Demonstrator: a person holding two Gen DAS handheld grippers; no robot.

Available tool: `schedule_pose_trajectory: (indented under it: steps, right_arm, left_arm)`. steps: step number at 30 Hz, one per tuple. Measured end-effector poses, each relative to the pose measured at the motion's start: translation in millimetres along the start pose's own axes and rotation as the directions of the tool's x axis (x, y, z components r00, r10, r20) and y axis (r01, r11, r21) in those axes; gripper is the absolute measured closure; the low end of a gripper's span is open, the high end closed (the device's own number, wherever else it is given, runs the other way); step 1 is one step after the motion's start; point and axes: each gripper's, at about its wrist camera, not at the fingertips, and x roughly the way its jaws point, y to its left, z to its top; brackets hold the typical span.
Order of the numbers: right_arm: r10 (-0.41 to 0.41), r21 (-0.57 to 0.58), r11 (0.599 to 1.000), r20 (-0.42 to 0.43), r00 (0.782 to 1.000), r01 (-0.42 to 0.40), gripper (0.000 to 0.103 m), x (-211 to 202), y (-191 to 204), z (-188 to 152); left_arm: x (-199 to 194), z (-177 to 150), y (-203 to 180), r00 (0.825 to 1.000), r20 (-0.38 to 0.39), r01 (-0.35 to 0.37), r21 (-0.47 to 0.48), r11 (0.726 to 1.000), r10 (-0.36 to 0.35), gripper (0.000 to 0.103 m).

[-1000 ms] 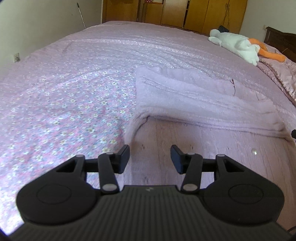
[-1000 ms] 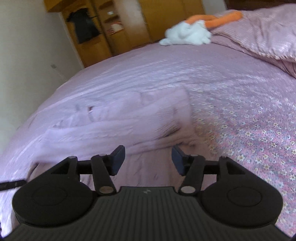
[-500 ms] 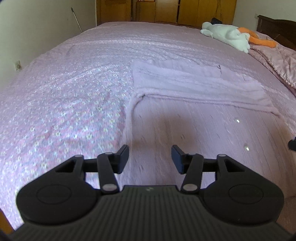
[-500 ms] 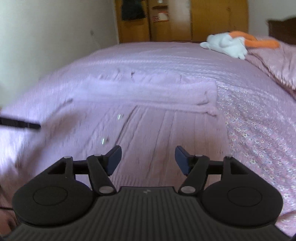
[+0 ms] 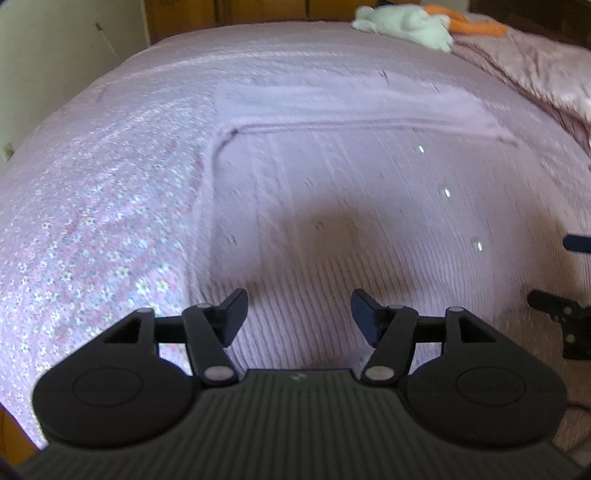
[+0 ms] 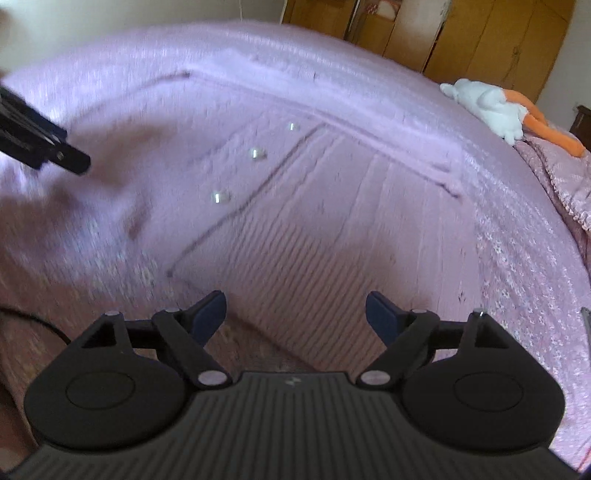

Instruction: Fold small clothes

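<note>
Change: both grippers now nearer the garment's near hem than a second ago.
Left gripper (image 5: 299,314): jaws apart, empty.
Right gripper (image 6: 295,317): jaws apart, empty.
Garment (image 5: 332,177): flat on bed (image 5: 92,184), directly ahead of both; folded band across far edge.
Nearer: neither evidently.

Left wrist view: low over the bed (image 5: 110,177), close above the pink ribbed garment (image 5: 332,206), facing the far edge and the wardrobe.
Right wrist view: equally low and close over the garment (image 6: 332,229), facing the far right corner.
Shared ground: garment with its three buttons (image 5: 446,192) (image 6: 257,153), and the white plush toy (image 5: 402,22) (image 6: 484,105).
Cross-sighting: each view catches the other gripper at its edge.
</note>
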Motion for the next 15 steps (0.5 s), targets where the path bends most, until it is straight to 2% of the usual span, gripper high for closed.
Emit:
schedule_pose_trajectory:
  steps: [2, 4, 6, 12, 15]
  right_arm:
    - [-0.009, -0.031, 0.999, -0.035, 0.999, 0.008, 0.015, 6.2, 3.1, -3.3]
    - [-0.022, -0.049, 0.999, -0.052, 0.998, 0.02, 0.014, 12.9, 5.1, -5.4]
    - [-0.031, -0.056, 0.998, -0.046, 0.998, 0.028, 0.012, 15.0, 5.0, -6.3]
    - [-0.052, -0.023, 0.998, -0.006, 0.999, 0.051, 0.012, 17.4, -3.5, -1.3]
    - [-0.081, 0.016, 0.997, 0.023, 0.996, 0.081, 0.012, 16.7, -9.4, 1.6]
  left_arm:
    - [2.5, -3.8, -4.9, 1.0, -0.015, 0.017, 0.029, 0.999, -0.016, 0.037]
    - [3.6, -6.7, -10.7, 0.999, -0.024, 0.035, 0.068, 0.997, -0.034, 0.023]
    - [4.4, -10.2, -17.9, 0.998, -0.024, 0.057, 0.122, 0.991, -0.055, 0.017]
    - [11.5, -18.2, -38.6, 0.997, -0.044, 0.064, 0.235, 0.97, -0.056, 0.017]
    - [17.6, -21.0, -46.7, 0.998, -0.05, 0.044, 0.281, 0.959, -0.031, 0.017]
